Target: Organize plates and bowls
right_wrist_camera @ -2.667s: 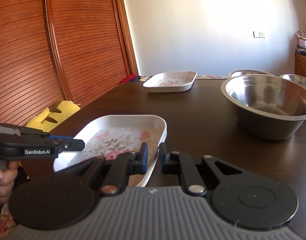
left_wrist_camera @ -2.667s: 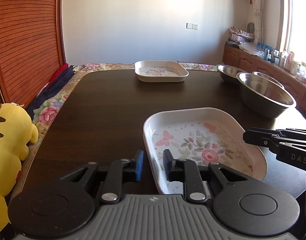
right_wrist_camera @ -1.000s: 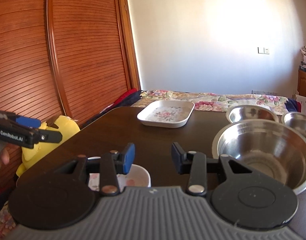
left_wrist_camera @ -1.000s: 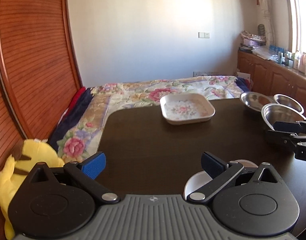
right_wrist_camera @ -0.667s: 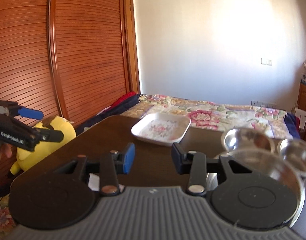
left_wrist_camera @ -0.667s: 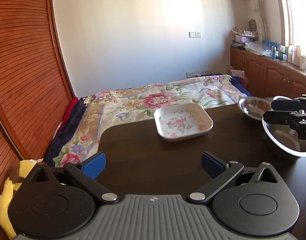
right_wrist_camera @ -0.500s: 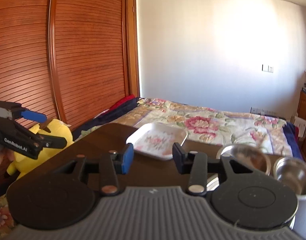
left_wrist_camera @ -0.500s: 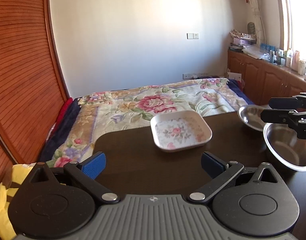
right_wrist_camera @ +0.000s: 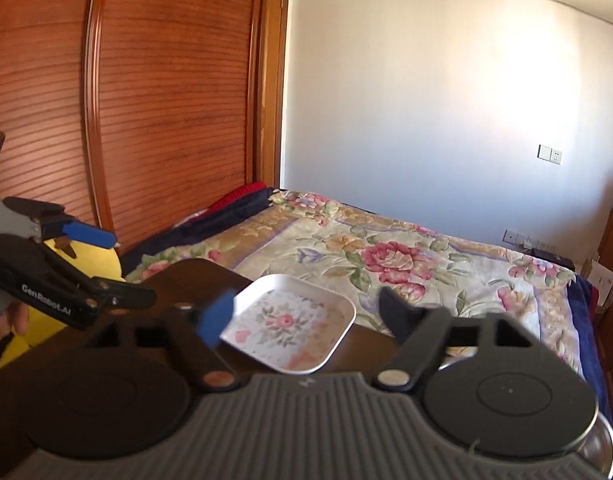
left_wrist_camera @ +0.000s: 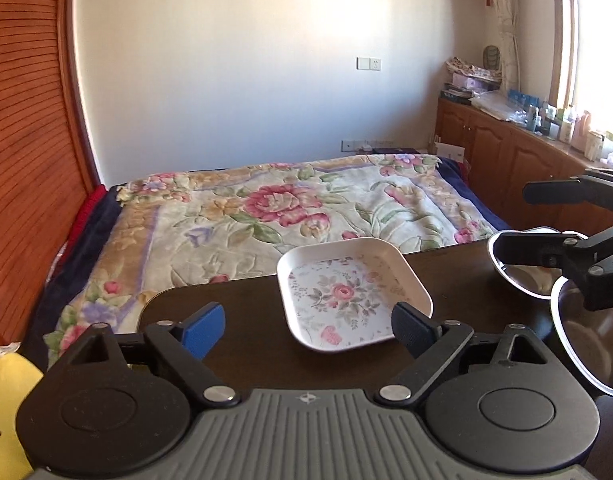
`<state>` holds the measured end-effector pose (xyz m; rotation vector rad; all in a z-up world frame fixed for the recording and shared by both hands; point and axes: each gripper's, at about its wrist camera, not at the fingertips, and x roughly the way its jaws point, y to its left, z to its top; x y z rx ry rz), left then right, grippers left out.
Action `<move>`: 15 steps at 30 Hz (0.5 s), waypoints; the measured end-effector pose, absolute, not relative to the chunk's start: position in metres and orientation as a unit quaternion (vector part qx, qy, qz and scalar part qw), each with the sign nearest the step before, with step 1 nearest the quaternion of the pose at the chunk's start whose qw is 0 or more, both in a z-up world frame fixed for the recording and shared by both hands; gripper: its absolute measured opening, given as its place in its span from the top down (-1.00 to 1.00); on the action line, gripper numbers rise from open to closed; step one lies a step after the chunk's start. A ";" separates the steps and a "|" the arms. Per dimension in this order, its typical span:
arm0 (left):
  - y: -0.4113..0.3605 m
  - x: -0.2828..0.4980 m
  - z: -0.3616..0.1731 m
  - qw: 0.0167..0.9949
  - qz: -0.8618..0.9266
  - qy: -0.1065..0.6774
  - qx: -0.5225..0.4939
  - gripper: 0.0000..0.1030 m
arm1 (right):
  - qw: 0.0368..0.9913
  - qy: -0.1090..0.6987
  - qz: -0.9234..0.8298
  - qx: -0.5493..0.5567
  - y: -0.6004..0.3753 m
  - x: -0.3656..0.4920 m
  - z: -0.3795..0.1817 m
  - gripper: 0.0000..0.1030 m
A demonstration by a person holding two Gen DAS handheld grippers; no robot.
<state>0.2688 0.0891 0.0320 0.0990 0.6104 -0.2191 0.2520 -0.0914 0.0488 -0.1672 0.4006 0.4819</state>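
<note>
- The big dark table (left_wrist_camera: 246,360) fills the lower part of both views. A flowery bed (left_wrist_camera: 286,208) sits behind it in the middle, and a yellow plush toy (right_wrist_camera: 94,260) shows at the left edge of the right wrist view.
- Two shiny metal bowls show at the right edge of the left wrist view. The bigger bowl (left_wrist_camera: 586,344) is low down, and the smaller bowl (left_wrist_camera: 518,276) is just above it. There may be more bowls hidden out of view.
- One white flower plate (left_wrist_camera: 346,296) sits alone near the far edge of the table, in the middle of both views.
- The left gripper (left_wrist_camera: 306,328) holds nothing. Its jaws stand wide and are closing a little.
- The right gripper (right_wrist_camera: 306,312) holds nothing too. Its jaws are opening, and the plate shows far off between them.
- It looks like the step now is going for the far plate. The next move needs one gripper to get down to the plate's rim and pinch it, so the plate can go with the others.
</note>
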 end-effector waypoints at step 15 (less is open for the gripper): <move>0.085 0.342 -0.002 0.935 -0.122 0.327 0.059 0.03 | 0.921 0.308 0.230 -0.068 -0.074 0.330 0.026 -0.23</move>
